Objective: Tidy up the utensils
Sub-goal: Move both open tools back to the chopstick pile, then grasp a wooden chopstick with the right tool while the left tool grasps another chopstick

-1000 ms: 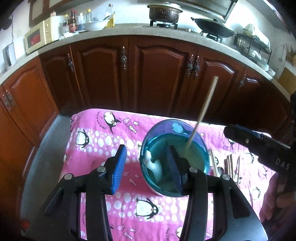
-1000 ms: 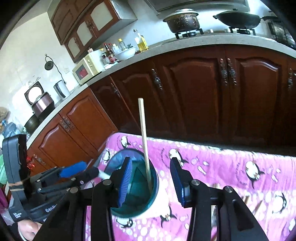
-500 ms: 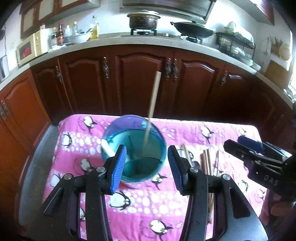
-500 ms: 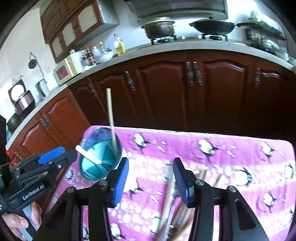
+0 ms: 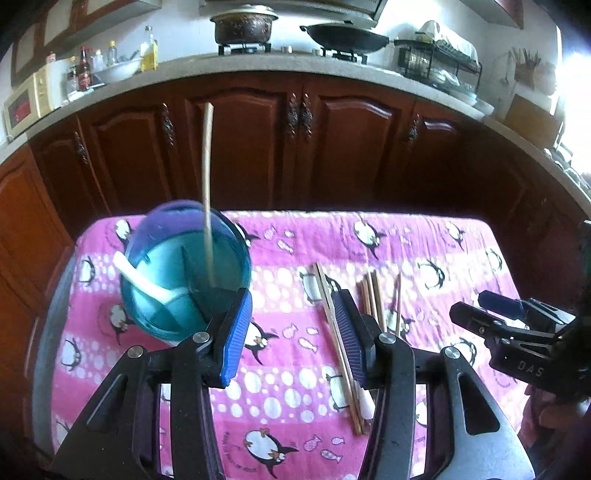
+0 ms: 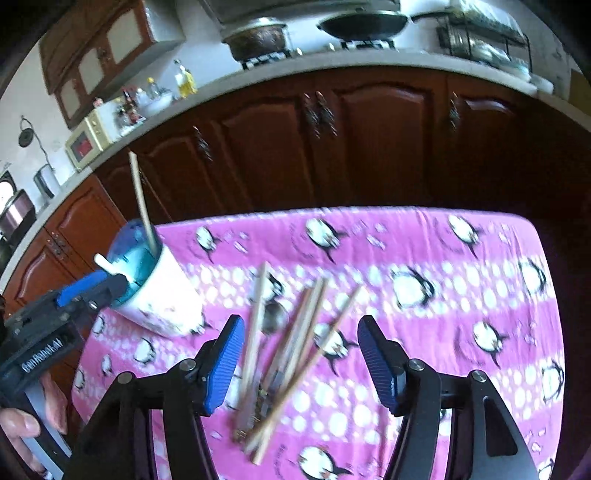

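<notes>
- A blue-rimmed cup (image 5: pixel 184 273) is seen standing on the pink penguin-print cloth (image 5: pixel 424 251), toward the cloth's left side; in the right wrist view the same cup (image 6: pixel 155 291) shows a white body below its blue rim.
- 1 long wooden chopstick (image 5: pixel 207 192) is held upright inside the cup, its upper end rising well above the rim, and a white spoon (image 5: pixel 144 280) is leaned against the cup's inner wall with its handle poking over the left edge.
- A loose bundle of chopsticks (image 5: pixel 365 295) is laid flat on the cloth to the right of the cup, well apart from it; in the right wrist view the bundle (image 6: pixel 295 339) is blurred, and a metal spoon (image 6: pixel 275 317) is made out among the sticks.
- The left gripper (image 5: pixel 293 336) is held above the cloth with its blue pads spread apart and nothing between them; its left pad is seen just in front of the cup, its right pad over the nearest chopsticks of the bundle.
- The right gripper (image 6: pixel 301 362) is held with its blue pads wide apart, straddling the bundle in the view; whether the sticks are touched cannot be told, and nothing is clamped.
- Dark wooden cabinets (image 5: pixel 295 147) are seen behind the table, under a grey counter on which a pot (image 5: pixel 243 26) and a wok (image 5: pixel 347 37) are set.
</notes>
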Motion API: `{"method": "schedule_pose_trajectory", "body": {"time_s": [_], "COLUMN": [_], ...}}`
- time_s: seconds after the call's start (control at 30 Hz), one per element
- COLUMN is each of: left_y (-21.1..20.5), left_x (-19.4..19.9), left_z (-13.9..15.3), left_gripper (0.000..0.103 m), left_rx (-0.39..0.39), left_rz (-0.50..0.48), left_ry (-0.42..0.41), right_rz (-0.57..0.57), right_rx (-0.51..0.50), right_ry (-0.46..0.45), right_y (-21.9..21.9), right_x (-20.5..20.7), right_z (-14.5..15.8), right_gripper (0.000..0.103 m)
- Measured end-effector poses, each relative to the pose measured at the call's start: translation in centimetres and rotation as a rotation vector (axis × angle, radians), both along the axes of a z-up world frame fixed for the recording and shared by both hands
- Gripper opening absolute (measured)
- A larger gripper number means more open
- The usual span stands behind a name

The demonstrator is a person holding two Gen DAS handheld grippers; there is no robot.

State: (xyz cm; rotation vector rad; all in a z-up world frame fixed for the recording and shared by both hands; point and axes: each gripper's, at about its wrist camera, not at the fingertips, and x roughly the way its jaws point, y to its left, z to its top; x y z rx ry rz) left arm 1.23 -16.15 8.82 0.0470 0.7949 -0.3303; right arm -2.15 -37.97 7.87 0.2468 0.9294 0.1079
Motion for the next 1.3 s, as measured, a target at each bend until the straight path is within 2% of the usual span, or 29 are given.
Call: {"method": "schedule_pose_trajectory", "body": {"time_s": [0.17, 0.23, 0.3, 0.33, 0.37, 0.57, 0.83, 1.03, 1.23, 1.3], "left_y": [0.1, -0.1, -0.7, -1.0, -1.1, -3.3, -4.3, -4.8, -5.2, -4.7], "left_x": [0.2, 0.4, 0.5, 0.6, 0.7, 2.1, 5.5, 6.3, 6.6, 6.0], "left_z": [-2.7, -3.6, -4.8, -5.5, -6.0, -9.0, -12.6, -12.8, -13.3, -13.1], "left_gripper": [0.046, 0.046, 0.046, 0.046, 0.044, 0.031, 0.017, 0.012, 0.009, 0.007], "left_rx": [-0.066, -0.064, -0.051, -0.046, -0.043, -0.026, -0.057, -0.094, -0.100, -0.087], "left_rz": [-0.048, -0.058, -0.077, -0.086, -0.090, -0.121, -0.096, -0.102, -0.097, -0.099], "left_ry": [0.080, 0.100, 0.124, 0.139, 0.147, 0.212, 0.304, 0.331, 0.360, 0.356], "right_rz": [-0.033, -0.035, -0.039, -0.041, -0.043, -0.037, -0.038, -0.033, -0.026, -0.009], "right_rx": [0.017, 0.040, 0.076, 0.092, 0.123, 0.222, 0.278, 0.314, 0.330, 0.322], "right_ry": [0.066, 0.094, 0.122, 0.131, 0.147, 0.197, 0.236, 0.250, 0.249, 0.253], "right_y": [-1.7, -2.2, -2.6, -2.7, -2.9, -2.6, -2.5, -2.7, -2.9, -2.9], "right_x": [0.2, 0.6, 1.2, 1.4, 1.9, 4.1, 6.5, 7.2, 7.1, 6.5], "right_z": [-3.1, -4.5, -5.9, -6.3, -7.0, -9.2, -10.9, -11.8, -11.8, -11.4], "right_gripper": [0.061, 0.061, 0.056, 0.050, 0.045, 0.038, 0.030, 0.014, 0.012, 0.007]}}
